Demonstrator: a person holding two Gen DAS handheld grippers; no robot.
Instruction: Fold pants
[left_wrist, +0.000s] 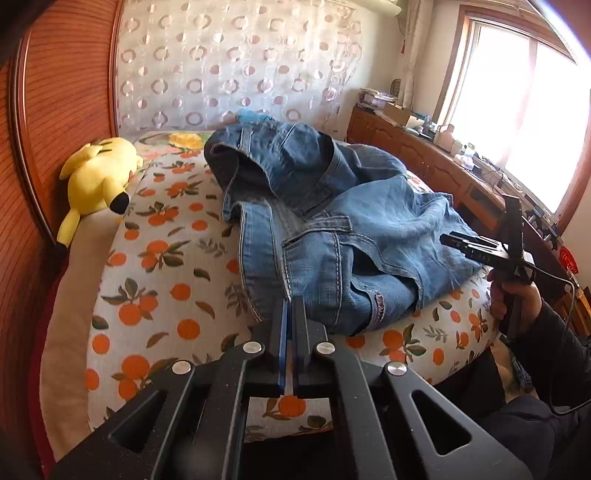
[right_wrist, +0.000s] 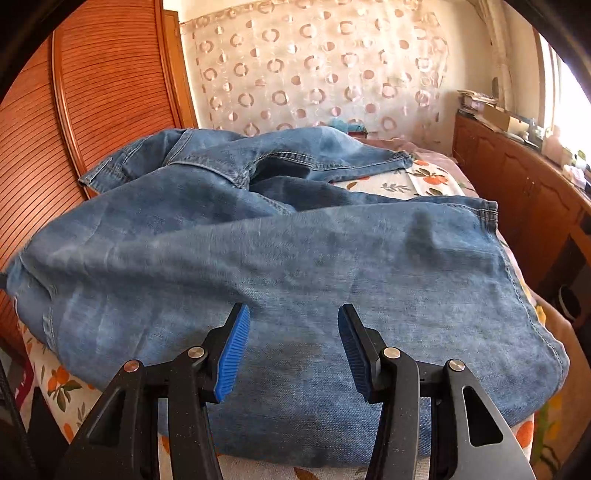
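Two grippers over crumpled jeans (right_wrist: 280, 258): left gripper (left_wrist: 291, 306) jaws together, right gripper (right_wrist: 293, 325) jaws apart.

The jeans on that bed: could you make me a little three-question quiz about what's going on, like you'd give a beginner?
1. True or false: the jeans already lie neatly folded on the bedsheet.
2. Which gripper has its jaws apart: A) the left gripper, B) the right gripper?
3. Fill in: the soft toy by the headboard is coloured ____.

Key: 1 false, they lie crumpled; 2 B; 3 yellow.
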